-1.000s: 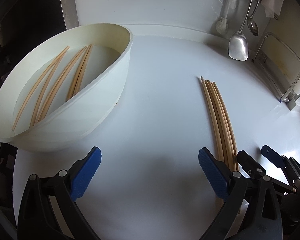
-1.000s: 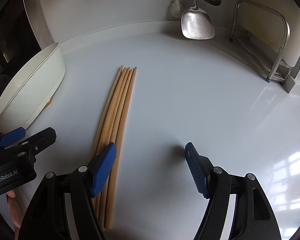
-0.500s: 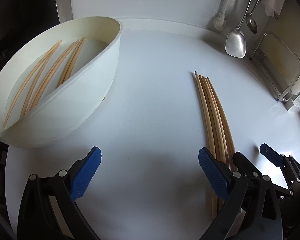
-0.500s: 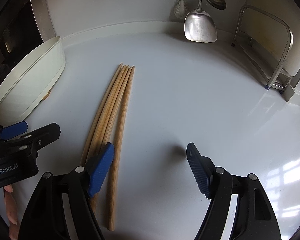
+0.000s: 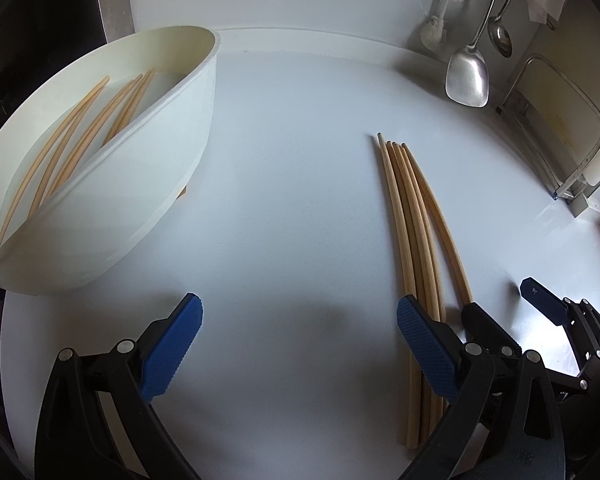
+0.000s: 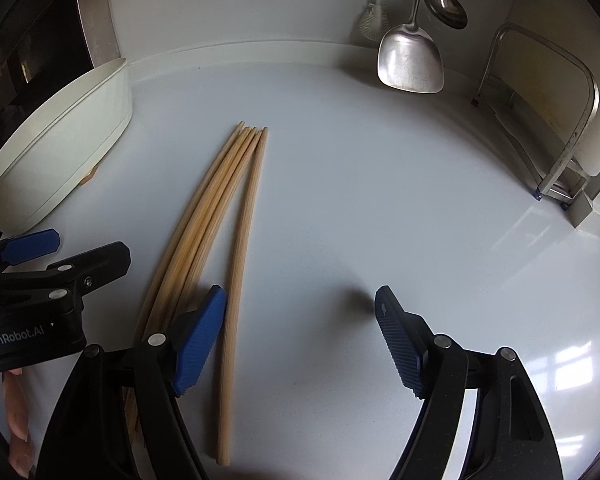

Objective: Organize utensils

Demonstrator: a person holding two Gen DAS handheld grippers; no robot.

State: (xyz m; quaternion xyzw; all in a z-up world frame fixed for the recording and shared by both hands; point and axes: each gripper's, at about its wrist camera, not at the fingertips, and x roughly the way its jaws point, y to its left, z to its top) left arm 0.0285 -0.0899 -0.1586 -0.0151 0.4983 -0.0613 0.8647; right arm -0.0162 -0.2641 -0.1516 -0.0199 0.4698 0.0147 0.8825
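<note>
Right tongs (image 6: pixel 300 340) stand wide apart, empty, low over the worktop (image 6: pixel 360 200). One chopstick (image 6: pixel 242 248) lies split from the bundle (image 6: pixel 204 232), just inside the left pad, long axis running from frame bottom up toward centre. Left tongs (image 5: pixel 300 348) also apart and empty, the bundle beyond their right pad. Right hand is nearer. Tray (image 5: pixel 172 152) upper left holds more chopsticks.

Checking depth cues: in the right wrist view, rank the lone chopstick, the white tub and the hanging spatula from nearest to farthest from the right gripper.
From the right gripper:
1. Lone chopstick, lying just inside its left jaw, split off from the bundle.
2. White tub, far left on the counter.
3. Hanging spatula, at the back wall, upper right.
</note>
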